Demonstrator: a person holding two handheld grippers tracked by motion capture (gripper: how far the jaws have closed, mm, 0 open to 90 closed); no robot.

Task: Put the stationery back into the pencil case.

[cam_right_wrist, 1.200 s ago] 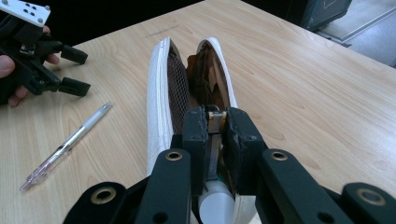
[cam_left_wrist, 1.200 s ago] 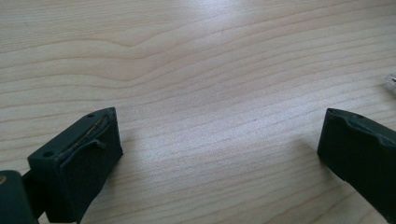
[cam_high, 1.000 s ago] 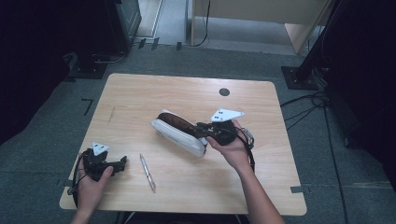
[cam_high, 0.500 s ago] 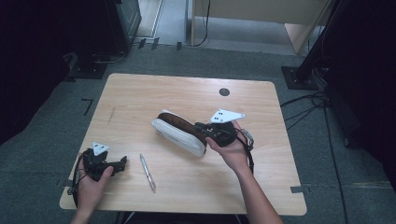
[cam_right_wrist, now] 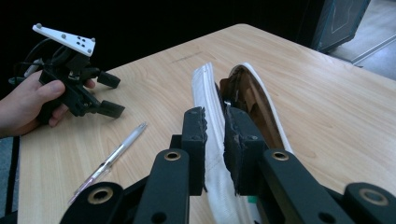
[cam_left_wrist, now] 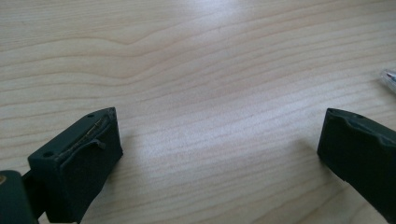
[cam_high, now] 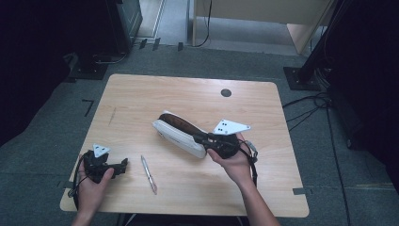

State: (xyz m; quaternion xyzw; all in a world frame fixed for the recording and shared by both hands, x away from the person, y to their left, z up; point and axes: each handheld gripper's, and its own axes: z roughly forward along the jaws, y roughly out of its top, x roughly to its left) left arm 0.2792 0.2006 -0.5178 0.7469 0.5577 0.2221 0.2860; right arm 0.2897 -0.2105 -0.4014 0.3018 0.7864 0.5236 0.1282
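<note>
A white zip pouch point(cam_high: 176, 133) with a brown inside lies open in the middle of the wooden table point(cam_high: 141, 101). My right gripper point(cam_high: 201, 138) comes at it from the right and is shut on the pouch's near white wall point(cam_right_wrist: 211, 105); the jaws point(cam_right_wrist: 215, 123) pinch the wall from both sides. My left gripper point(cam_high: 123, 165) rests at the table's front left, open with only bare wood between its pads point(cam_left_wrist: 219, 140); it also appears far off in the right gripper view point(cam_right_wrist: 107, 93). A clear pen point(cam_high: 149, 174) point(cam_right_wrist: 112, 156) lies between the two grippers.
A small black round cap point(cam_high: 226, 92) is set in the tabletop at the back right. The pen's tip point(cam_left_wrist: 388, 78) lies just right of my left gripper's jaws. Dark stands and cables sit on the carpet around the table.
</note>
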